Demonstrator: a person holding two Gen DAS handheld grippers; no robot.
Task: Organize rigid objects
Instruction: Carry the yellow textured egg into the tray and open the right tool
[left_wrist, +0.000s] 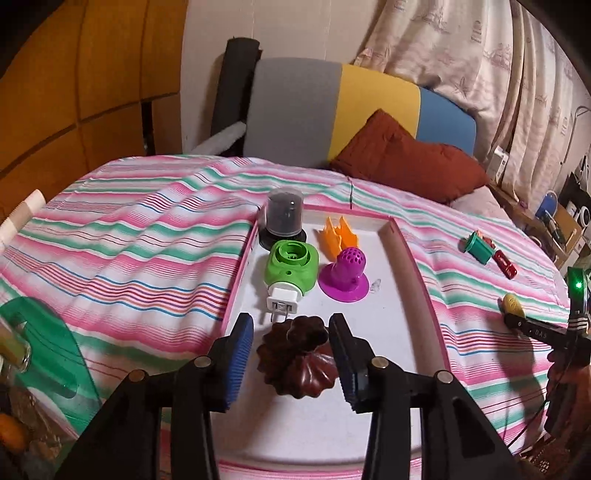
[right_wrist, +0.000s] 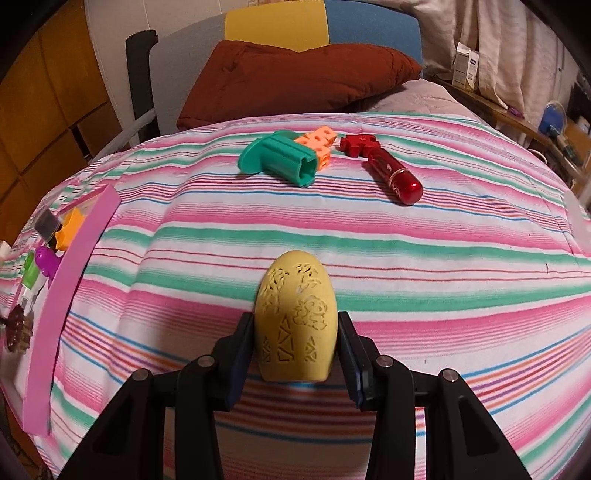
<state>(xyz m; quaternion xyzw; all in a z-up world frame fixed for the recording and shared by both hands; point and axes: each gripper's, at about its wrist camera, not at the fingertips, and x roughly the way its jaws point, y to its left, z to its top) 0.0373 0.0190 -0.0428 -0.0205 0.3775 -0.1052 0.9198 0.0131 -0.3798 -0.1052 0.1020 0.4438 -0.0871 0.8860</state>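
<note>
Left gripper (left_wrist: 291, 354), bottom centre of the left wrist view: black arms, ribbed blue pads, fingers spread with a gap on either side of a dark brown fluted mould (left_wrist: 297, 360), glossy and scalloped like a flower, lying on the smooth white floor of a pink-rimmed tray (left_wrist: 417, 273). Farther up the tray: green rounded plug-in device (left_wrist: 291, 267) with a white two-pin plug, purple perforated dome on a flat round flange (left_wrist: 344, 275), orange spiky plastic piece (left_wrist: 338, 234), clear domed spindle case (left_wrist: 283, 218) on a black disc at the tray's top left corner. All on a bed under a pink, green and white striped cotton sheet (left_wrist: 147, 236), softly rippled.

Right gripper (right_wrist: 295, 345), lower centre of the right wrist view: fingers pinching a matte yellow egg-shaped shell (right_wrist: 295, 321), carved with cut-out leaf and triangle patterns, open at its flat base. In the upper middle, on the sheet: teal ribbed tube with a flared flange (right_wrist: 280, 157), touching an orange lattice-cube piece (right_wrist: 319, 142); just right, a glossy red cylinder with a jigsaw-shaped head (right_wrist: 384, 168). Rust-red pillow (right_wrist: 288, 77) along the top.
</note>
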